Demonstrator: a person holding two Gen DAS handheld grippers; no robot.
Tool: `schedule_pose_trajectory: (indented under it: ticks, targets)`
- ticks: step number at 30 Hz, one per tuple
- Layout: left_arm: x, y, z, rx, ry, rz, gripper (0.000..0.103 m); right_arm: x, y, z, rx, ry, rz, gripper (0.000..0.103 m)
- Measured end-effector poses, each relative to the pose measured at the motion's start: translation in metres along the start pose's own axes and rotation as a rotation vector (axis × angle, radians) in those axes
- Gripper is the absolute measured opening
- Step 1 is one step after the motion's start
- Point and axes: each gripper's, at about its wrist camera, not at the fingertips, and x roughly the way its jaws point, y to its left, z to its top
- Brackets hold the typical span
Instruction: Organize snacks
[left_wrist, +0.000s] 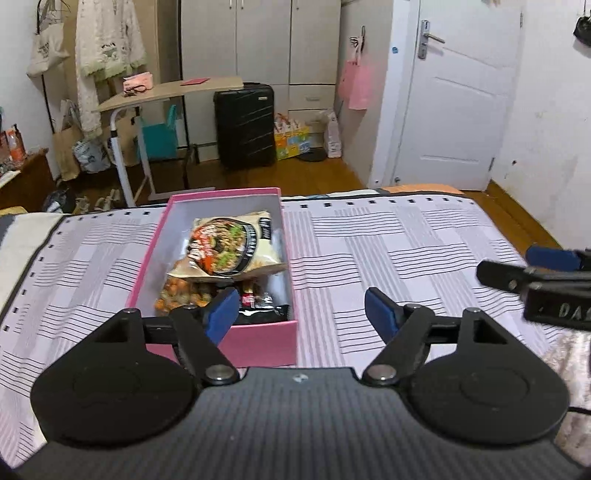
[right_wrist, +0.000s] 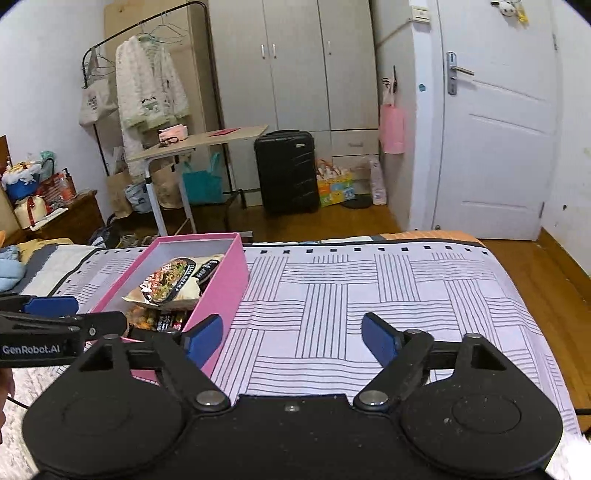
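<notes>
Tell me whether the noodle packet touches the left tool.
Apart. Left wrist view: noodle packet lies in the pink box, well beyond the open, empty left tool.

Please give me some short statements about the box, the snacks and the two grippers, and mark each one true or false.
1. The pink box has no lid on it. True.
2. The left gripper holds a snack packet. False: it is open and holds nothing.
3. A noodle packet lies on top of the other snacks in the box. True.
4. The box stands on the wooden floor. False: it stands on the bed cover.
5. The right gripper is open and empty. True.
</notes>
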Motion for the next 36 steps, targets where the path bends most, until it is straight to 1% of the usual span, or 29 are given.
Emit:
schedule_pose_trajectory:
  ticks: [3, 4, 5, 8, 10, 13, 18, 24, 29, 36]
  targets:
    - [-0.004, -0.004, -0.003, 0.006, -0.008, 0.002, 0.08, -0.002, -0.002, -0.003, 0.009, 0.005, -0.031, 0.094]
    - [-0.005, -0.005, -0.003, 0.004, -0.011, 0.006, 0.082, -0.004, -0.001, -0.003, 0.011, 0.011, -0.052, 0.099]
    - [-0.006, -0.006, -0.004, -0.002, -0.017, 0.01, 0.086, -0.004, 0.001, -0.004, 0.01, 0.02, -0.08, 0.102]
    - [-0.01, -0.006, -0.009, -0.008, -0.043, 0.02, 0.095, -0.003, 0.004, -0.004, 0.002, 0.049, -0.159, 0.102]
    - [-0.013, -0.008, -0.012, -0.001, -0.061, 0.048, 0.097, -0.002, 0.005, -0.005, -0.006, 0.067, -0.178, 0.102]
    - [-0.014, -0.011, -0.013, 0.017, -0.056, 0.083, 0.098, -0.004, 0.007, -0.008, -0.024, 0.089, -0.172, 0.102]
    - [-0.016, -0.01, -0.017, 0.007, -0.032, 0.087, 0.098, -0.01, 0.014, -0.012, -0.034, 0.088, -0.167, 0.102]
    - [-0.014, -0.013, -0.021, 0.026, -0.005, 0.134, 0.098, -0.01, 0.019, -0.016, -0.031, 0.091, -0.15, 0.102]
    - [-0.011, -0.012, -0.024, 0.032, 0.003, 0.146, 0.098, -0.01, 0.019, -0.019, -0.015, 0.094, -0.148, 0.102]
    - [-0.007, -0.008, -0.028, 0.027, 0.017, 0.153, 0.098, -0.01, 0.019, -0.021, -0.016, 0.083, -0.166, 0.102]
